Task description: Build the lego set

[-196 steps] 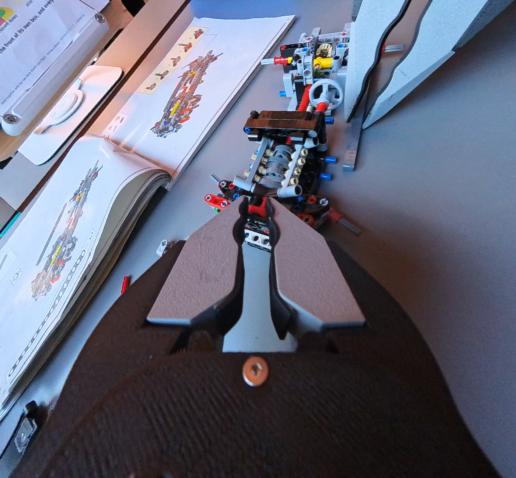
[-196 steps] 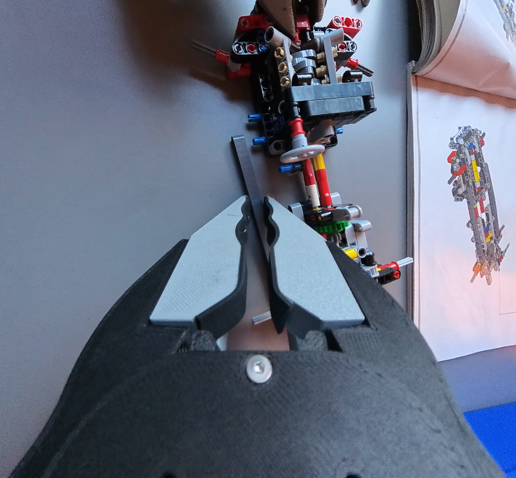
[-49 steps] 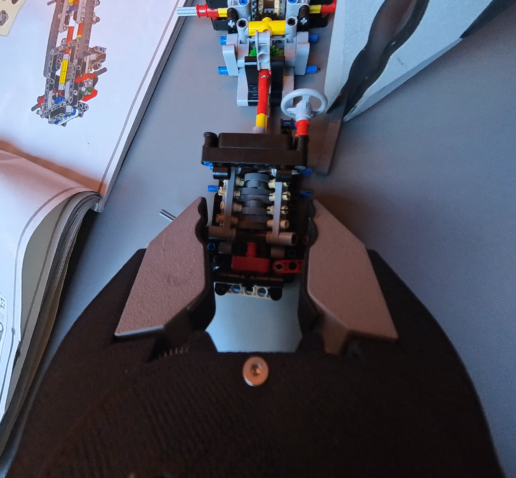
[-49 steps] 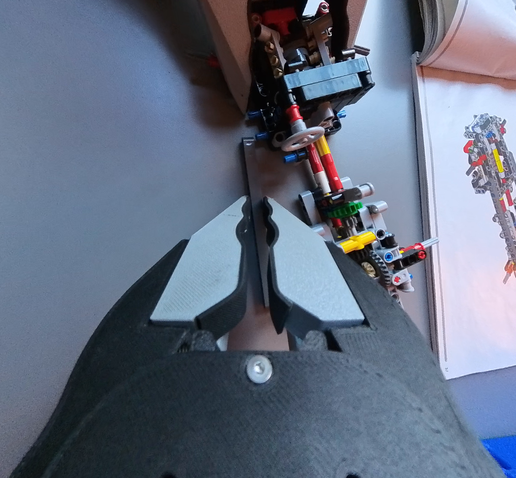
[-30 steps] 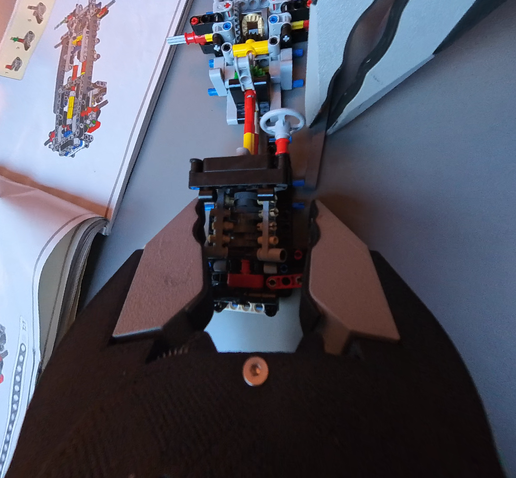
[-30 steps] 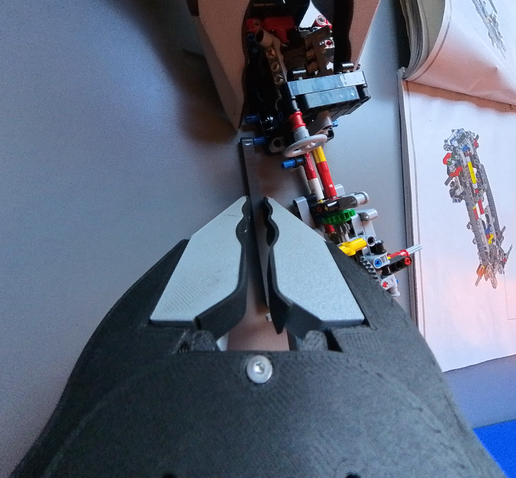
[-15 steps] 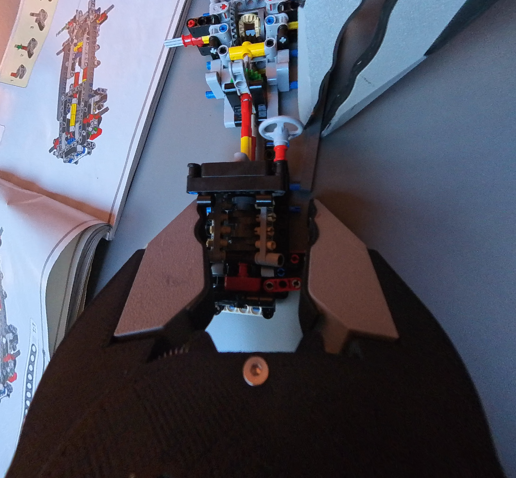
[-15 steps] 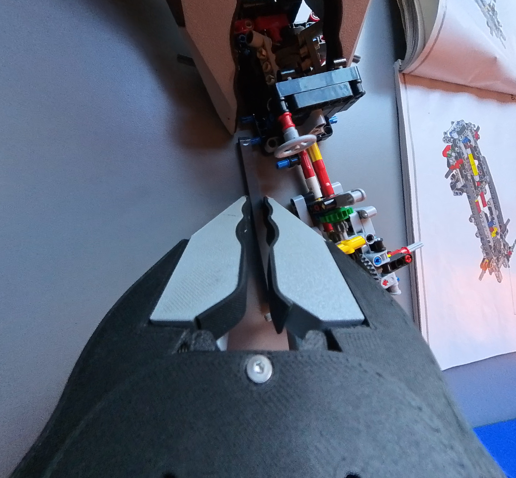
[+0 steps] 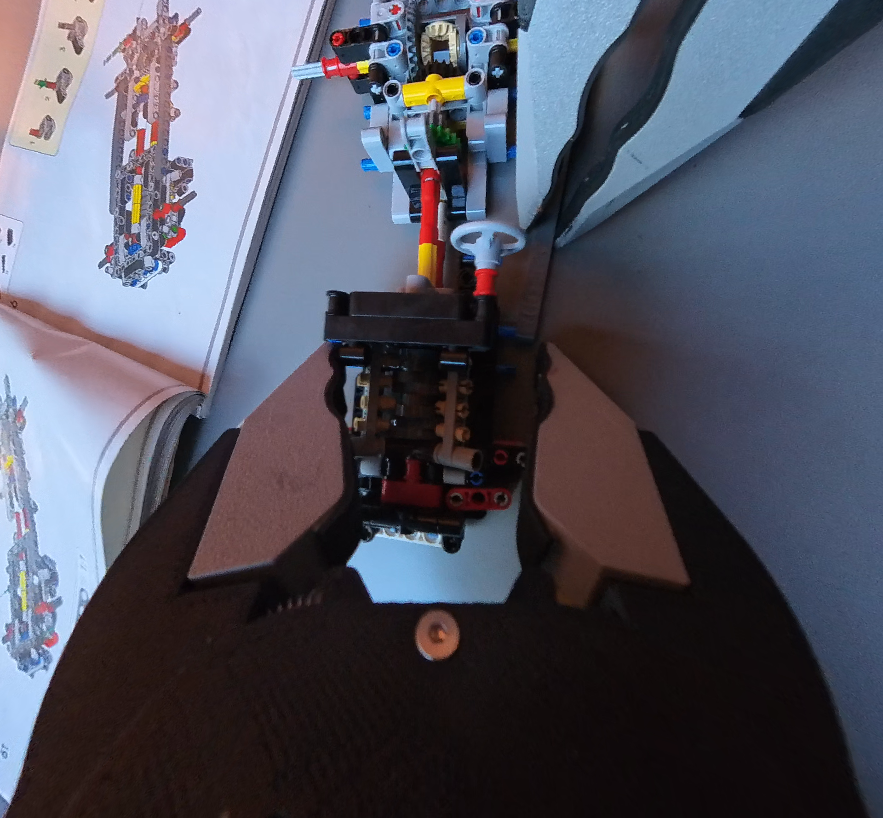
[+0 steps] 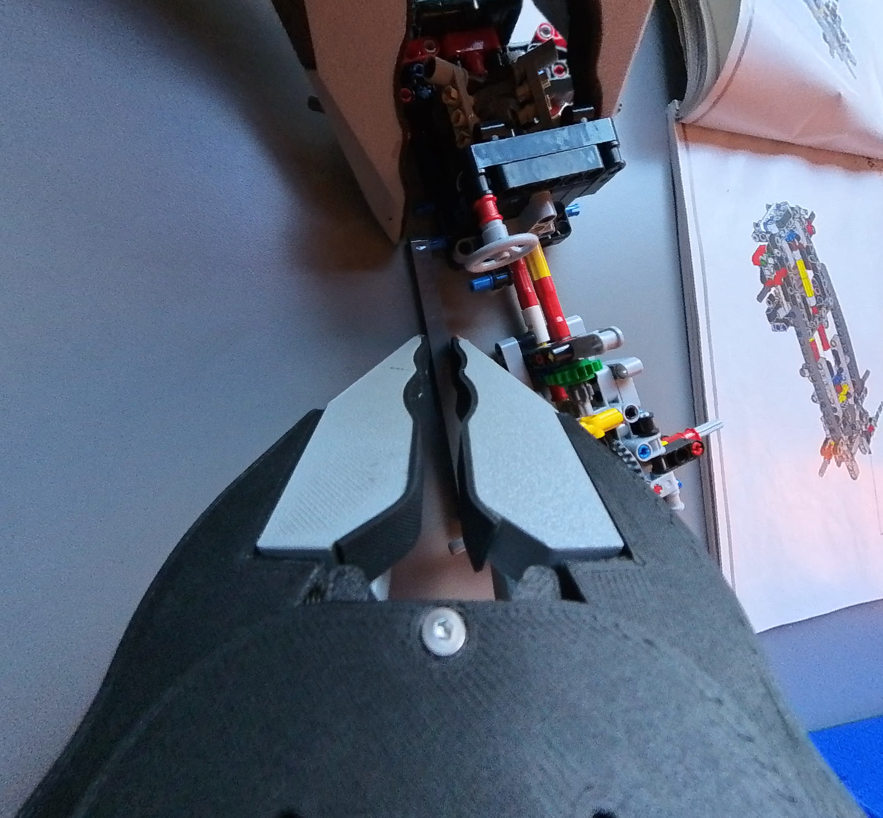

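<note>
**Both grippers at the brick-built chassis**

On the grey tabletop (image 10: 167,221), beside an open instruction booklet (image 9: 229,78), the brick-built chassis (image 9: 430,135) is lying lengthwise. The left gripper (image 9: 437,365) is straddling its engine end with jaws wide. The right gripper (image 10: 439,350), nearly closed, is pinching a dark grey beam (image 10: 430,298) running along the chassis's side.

From my remote seat I can read no brand, label or sign for certain. The only printing sits on the open instruction booklet (image 9: 229,78). A pale parts panel (image 9: 67,44) at the top of one page carries small figures beside each pictured piece, and they are too blurred to make out. A tiny mark (image 9: 5,752) at the lower page edge is probably a page number (I can't resolve it). The right wrist view shows the booklet's drawn diagram (image 10: 807,341), with no legible lettering.
</note>
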A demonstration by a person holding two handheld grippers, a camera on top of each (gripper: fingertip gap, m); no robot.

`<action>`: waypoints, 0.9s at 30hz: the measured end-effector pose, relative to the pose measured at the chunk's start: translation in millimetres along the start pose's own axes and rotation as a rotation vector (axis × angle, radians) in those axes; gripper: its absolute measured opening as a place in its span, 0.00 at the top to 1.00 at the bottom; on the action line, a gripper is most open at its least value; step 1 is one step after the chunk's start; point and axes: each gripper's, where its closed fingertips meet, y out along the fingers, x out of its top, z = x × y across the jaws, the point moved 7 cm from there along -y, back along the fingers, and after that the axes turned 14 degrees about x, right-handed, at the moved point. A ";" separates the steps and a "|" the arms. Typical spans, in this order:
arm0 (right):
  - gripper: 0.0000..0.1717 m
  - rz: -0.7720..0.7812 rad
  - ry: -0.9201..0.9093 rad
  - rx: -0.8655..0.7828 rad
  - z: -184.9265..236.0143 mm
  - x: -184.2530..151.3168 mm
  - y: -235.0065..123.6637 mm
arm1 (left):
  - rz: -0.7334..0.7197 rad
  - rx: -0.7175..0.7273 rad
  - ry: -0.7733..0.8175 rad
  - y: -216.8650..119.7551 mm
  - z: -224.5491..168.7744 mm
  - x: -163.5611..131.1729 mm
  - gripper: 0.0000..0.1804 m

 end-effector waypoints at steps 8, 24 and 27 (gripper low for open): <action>0.97 -0.013 0.000 0.010 -0.4 -1.2 -0.3 | -0.058 -0.039 0.006 -3.7 8.2 0.8 0.57; 0.96 -0.036 0.034 0.030 -4.5 -3.1 -0.9 | -0.023 -0.057 -0.014 5.4 1.1 0.9 0.59; 0.96 -0.039 0.046 0.033 -5.6 -4.4 -1.8 | -0.033 -0.038 -0.040 5.3 -0.2 0.5 0.59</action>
